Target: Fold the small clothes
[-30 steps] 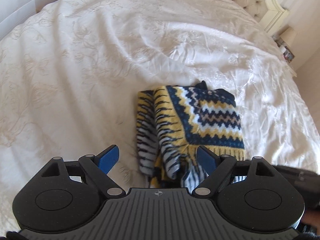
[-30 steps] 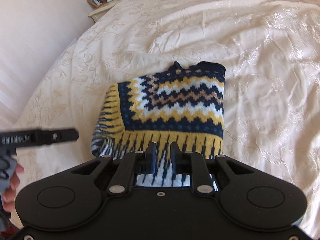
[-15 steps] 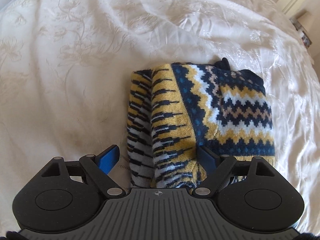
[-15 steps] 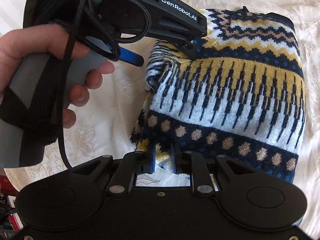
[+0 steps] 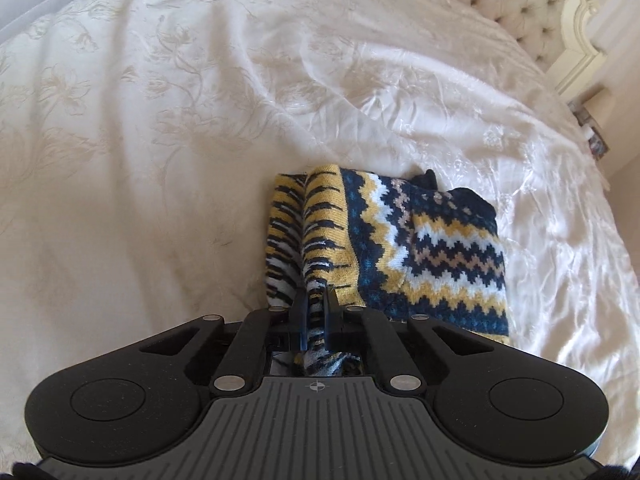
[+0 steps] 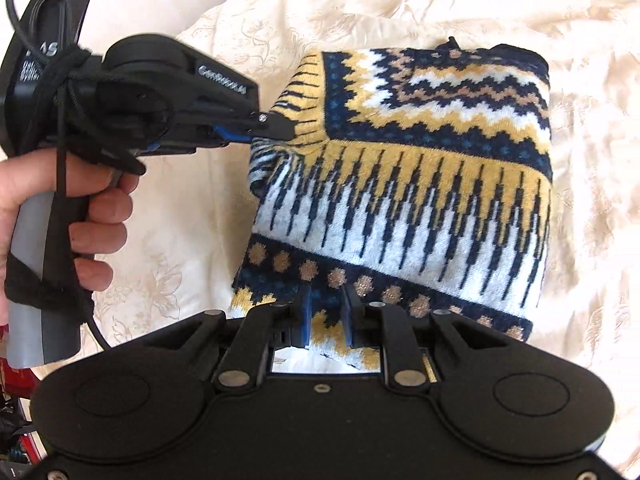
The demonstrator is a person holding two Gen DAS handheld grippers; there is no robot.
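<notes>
While the sweater point(image 5: 400, 256) lies on the bed point(image 5: 160, 120), it is already folded into a small thick block, so most of the folding looks done. On the far left of the right wrist view, at about 9 o'clock, a hand point(image 6: 60, 208) holds the handle of the left claw point(image 6: 280, 130). That claw pinches the sweater's left edge, where the knit bunches up a bit. In the left wrist view its two fingers are pressed close with striped knit between them at 6 o'clock, and the rest of the sweater spreads toward 3 o'clock. Moving right, the right claw point(image 6: 326, 312) sits at 6 o'clock in its own view. It pinches the near edge of the sweater, by the row of gold dots. Both claws grip cloth, so I think one more fold or a tidy-up pull is under way. What is left, I guess, is to flatten the lumpy left edge and let go. No box, basket or drawer for clothes shows in either view, so I cannot tell where the sweater should go. At 2 o'clock in the left view there is a padded headboard point(image 5: 520, 12).
</notes>
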